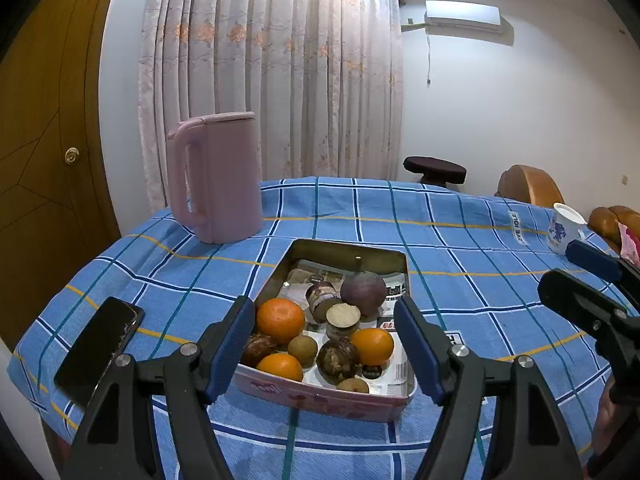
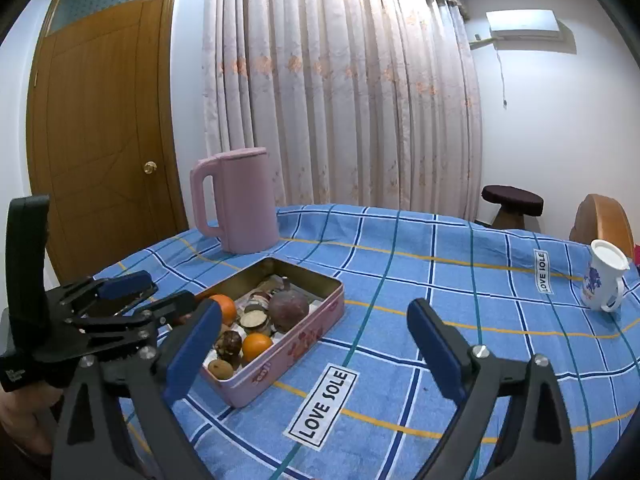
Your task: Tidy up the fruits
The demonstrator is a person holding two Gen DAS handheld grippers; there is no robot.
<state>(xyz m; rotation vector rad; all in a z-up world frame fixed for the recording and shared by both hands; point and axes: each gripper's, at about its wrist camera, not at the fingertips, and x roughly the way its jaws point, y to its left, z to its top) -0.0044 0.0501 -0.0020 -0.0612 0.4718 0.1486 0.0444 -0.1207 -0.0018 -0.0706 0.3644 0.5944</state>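
Left wrist view: my left claw [image 1: 324, 344] hangs wide open right over the tin [image 1: 332, 402] of fruit, right claw [image 2: 316, 356] open off beside it.

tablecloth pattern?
Blue plaid tablecloth, with white, navy, teal and yellow lines plus "LOVE SOLE" labels. Clearest in the right wrist view.

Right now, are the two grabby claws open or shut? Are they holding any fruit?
Left gripper: open, holding nothing, above the fruit tin.
Right gripper: open, holding nothing, over the blue tablecloth.
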